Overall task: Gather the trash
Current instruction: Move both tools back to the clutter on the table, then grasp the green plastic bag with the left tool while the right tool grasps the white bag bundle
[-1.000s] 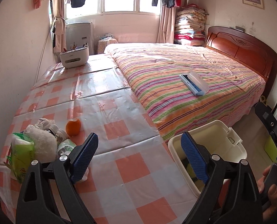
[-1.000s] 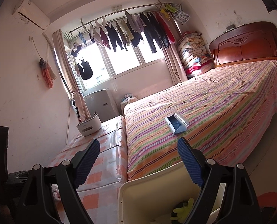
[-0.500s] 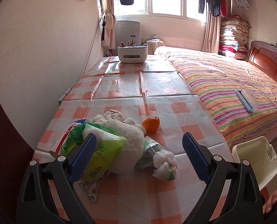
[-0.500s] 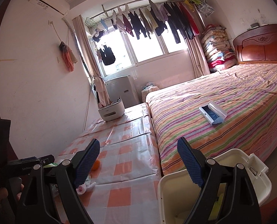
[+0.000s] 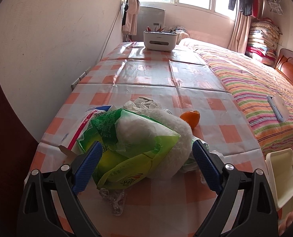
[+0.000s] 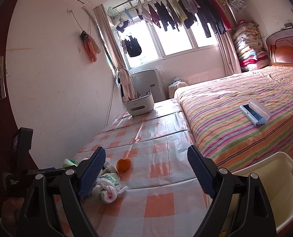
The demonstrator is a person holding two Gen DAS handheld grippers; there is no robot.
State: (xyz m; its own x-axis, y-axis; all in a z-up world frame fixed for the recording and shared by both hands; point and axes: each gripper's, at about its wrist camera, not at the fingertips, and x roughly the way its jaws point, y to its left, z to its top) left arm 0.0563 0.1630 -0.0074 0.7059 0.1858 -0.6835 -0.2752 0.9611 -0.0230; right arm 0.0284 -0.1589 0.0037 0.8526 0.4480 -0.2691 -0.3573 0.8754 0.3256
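Observation:
A heap of trash lies at the near end of the orange-checked table [image 5: 158, 79]: a green plastic bag [image 5: 130, 150] around a white fluffy wad [image 5: 174, 130], a crumpled tissue [image 5: 142, 102], a white printed packet [image 5: 83, 126], clear crumpled plastic [image 5: 114, 199] and an orange peel [image 5: 190, 118]. My left gripper [image 5: 146, 165] stands open, its blue pads on either side of the green bag and apart from it. My right gripper [image 6: 146, 172] is open and empty above the table, with a knotted plastic bag [image 6: 107, 189] and the orange peel [image 6: 123, 165] to its left. The cream bin [image 6: 265, 187] stands at the table's right edge.
A white desk organiser [image 5: 159, 40] sits at the table's far end. The striped bed [image 5: 255, 83] runs along the right side, a blue-and-white case [image 5: 278, 106] on it. A wall [image 5: 47, 49] borders the table's left. A hand holds the left gripper's body [image 6: 18, 177].
Both views swung left. The left gripper left the bin and came up to the trash heap, which now lies between its fingers. In the right view the bin slid to the lower right corner.

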